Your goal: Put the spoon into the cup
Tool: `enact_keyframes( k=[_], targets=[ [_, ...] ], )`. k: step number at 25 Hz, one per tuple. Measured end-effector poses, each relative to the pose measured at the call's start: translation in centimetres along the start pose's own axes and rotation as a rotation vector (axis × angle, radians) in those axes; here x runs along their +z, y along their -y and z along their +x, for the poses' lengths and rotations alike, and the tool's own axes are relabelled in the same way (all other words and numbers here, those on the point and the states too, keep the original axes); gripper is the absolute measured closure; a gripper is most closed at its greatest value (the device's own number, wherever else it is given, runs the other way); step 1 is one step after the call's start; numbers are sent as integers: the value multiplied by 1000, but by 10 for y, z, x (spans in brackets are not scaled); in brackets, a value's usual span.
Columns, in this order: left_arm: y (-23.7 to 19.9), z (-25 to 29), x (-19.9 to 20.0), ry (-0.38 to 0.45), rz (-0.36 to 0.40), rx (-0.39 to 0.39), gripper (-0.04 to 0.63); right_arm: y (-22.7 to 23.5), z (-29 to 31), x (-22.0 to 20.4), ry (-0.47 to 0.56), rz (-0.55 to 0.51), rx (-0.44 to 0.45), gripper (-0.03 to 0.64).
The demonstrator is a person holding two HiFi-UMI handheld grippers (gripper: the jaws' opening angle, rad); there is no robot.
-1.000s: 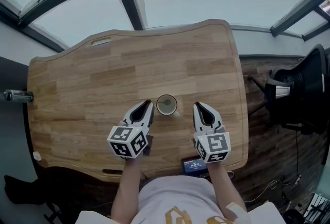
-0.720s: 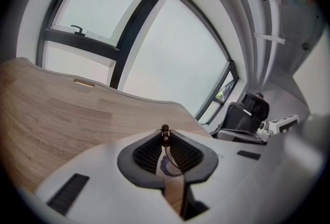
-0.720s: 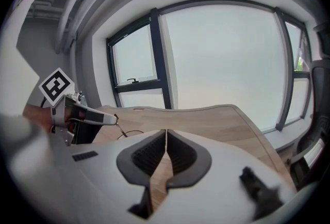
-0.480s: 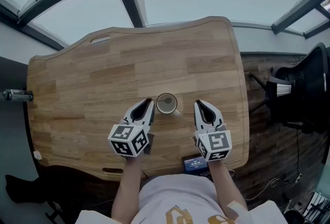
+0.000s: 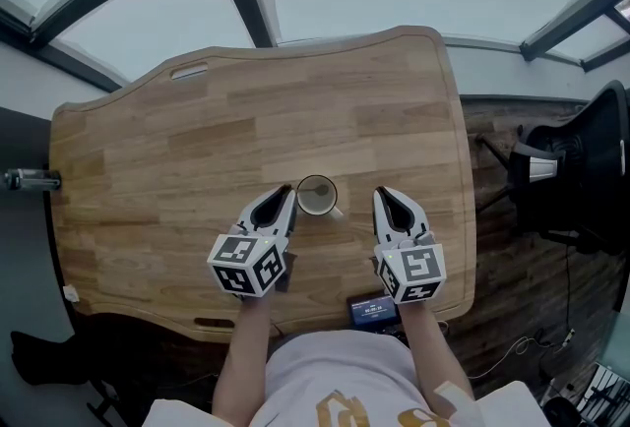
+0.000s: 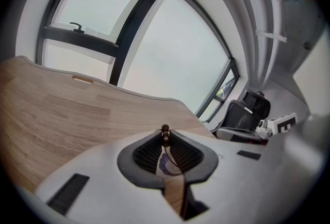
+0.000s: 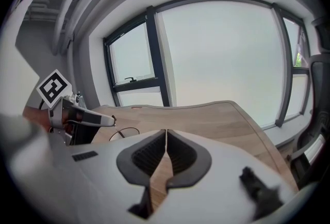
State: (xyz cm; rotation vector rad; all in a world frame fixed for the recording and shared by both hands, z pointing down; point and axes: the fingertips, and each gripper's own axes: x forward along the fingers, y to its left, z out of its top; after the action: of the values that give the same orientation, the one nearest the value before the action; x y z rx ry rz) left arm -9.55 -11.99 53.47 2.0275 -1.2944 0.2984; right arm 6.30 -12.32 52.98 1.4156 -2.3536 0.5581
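A pale cup (image 5: pixel 317 197) stands upright on the wooden table (image 5: pixel 197 159), near its front edge. My left gripper (image 5: pixel 284 192) lies just left of the cup, jaws shut on a thin spoon (image 6: pixel 165 130); the spoon's small dark end pokes out at the jaw tips in the left gripper view. The rest of the spoon is hidden between the pads. My right gripper (image 5: pixel 381 192) rests just right of the cup, shut with nothing in it. In the right gripper view the cup's rim (image 7: pixel 124 130) shows beside the left gripper (image 7: pixel 112 121).
A small dark device with a lit screen (image 5: pixel 372 311) lies at the table's front edge by the person's body. A black office chair (image 5: pixel 581 169) stands to the right of the table. Large windows run along the far side. A metal fitting (image 5: pixel 28 181) juts out at the left.
Almost nothing: both grippers and the cup keep their places, and only the head view has drifted slightly.
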Motion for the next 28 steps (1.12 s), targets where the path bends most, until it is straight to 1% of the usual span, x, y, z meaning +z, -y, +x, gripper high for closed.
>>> enact_keyframes(
  k=[18, 28],
  targets=[
    [1, 6, -6, -17, 14, 1, 543, 3, 1, -8, -14, 10, 4, 584],
    [1, 8, -5, -5, 10, 5, 543, 4, 1, -10, -22, 10, 6, 584]
  ],
)
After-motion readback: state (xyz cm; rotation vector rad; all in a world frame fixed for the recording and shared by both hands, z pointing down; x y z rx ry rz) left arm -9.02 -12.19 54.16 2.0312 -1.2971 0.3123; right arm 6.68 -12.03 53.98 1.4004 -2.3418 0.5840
